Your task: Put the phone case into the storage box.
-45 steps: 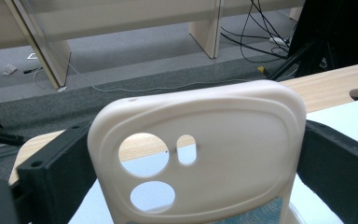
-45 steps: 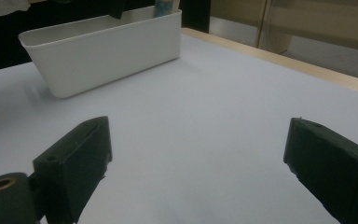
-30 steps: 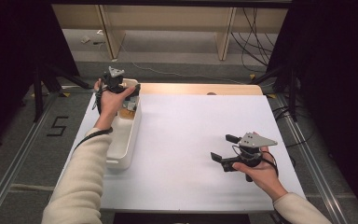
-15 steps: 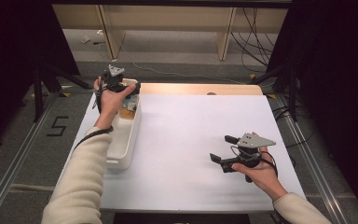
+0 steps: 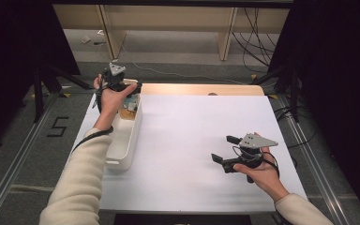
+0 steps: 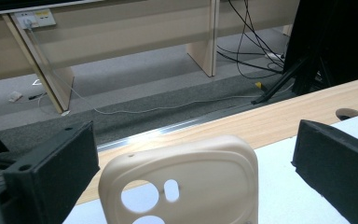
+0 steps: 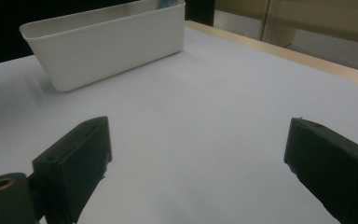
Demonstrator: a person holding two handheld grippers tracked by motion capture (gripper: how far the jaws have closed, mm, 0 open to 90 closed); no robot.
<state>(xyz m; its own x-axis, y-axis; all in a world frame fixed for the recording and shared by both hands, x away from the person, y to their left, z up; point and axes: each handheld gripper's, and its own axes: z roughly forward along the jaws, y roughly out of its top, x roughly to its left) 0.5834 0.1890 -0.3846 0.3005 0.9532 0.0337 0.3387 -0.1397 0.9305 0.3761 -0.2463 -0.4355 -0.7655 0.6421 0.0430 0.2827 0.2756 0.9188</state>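
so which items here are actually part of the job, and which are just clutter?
In the job:
- left claw, open around the beige phone case
- white bin, holding more items at its far end

Lying about:
- right claw, open over bare table
- cables on the floor

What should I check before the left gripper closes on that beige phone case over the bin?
1. Left gripper jaws open: ok, both black jaws stand wide apart.
2. Beige phone case between the jaws: ok, it stands upright in the gap, touching neither jaw.
3. Case centred: not ok, it sits nearer the left jaw in the left gripper view.
4. How the case is propped in the white bin: cannot tell, its lower end is out of frame.
5. Right gripper out of the way: ok, open over bare white table, far from the bin.
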